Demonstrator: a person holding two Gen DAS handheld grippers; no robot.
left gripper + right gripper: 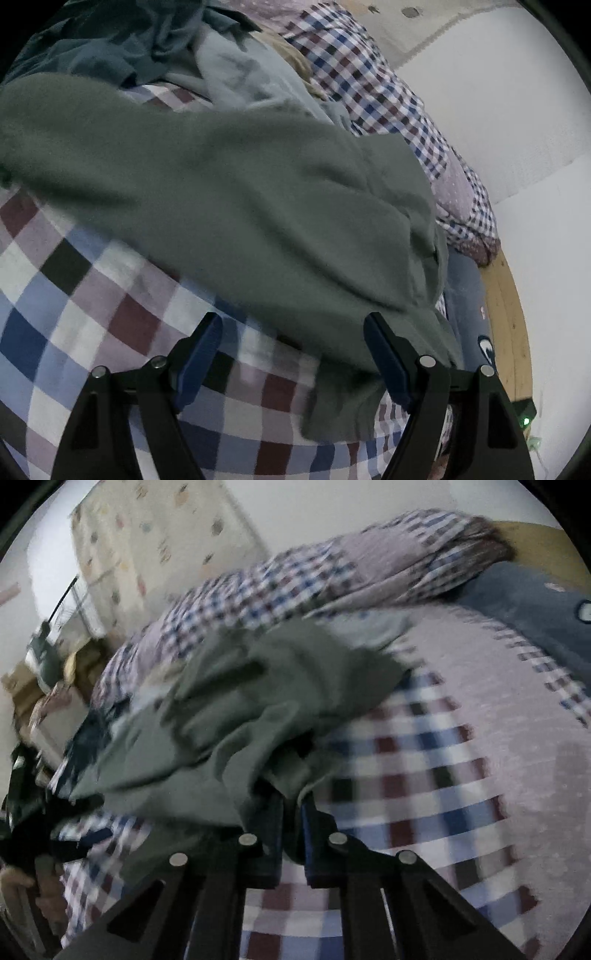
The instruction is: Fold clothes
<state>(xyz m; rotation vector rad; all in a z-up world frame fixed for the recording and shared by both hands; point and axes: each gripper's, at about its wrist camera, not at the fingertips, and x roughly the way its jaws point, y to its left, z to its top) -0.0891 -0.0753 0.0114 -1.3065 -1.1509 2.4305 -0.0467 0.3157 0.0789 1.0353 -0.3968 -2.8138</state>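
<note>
green garment lies crumpled across the checked bedspread on a bed, more clothes piled behind it: a dark teal piece and a pale grey-blue one. left wrist view: left hand-held gripper hangs just above the near hem with jaws wide and nothing between them; one blue pad sits over the bedspread, the other at the garment's edge, contact unclear. wooden bed frame and white wall on the right. right wrist view, blurry: right hand-held gripper is pinched nearly closed on a bunched fold of the green garment, cloth showing in the narrow gap between its jaws. bedspread runs off to the right, navy pillow at the far end. step looks like picking up and straightening the garment, folding proper not begun. next move likely calls for the left to close on the near hem so both can spread it flat.
</note>
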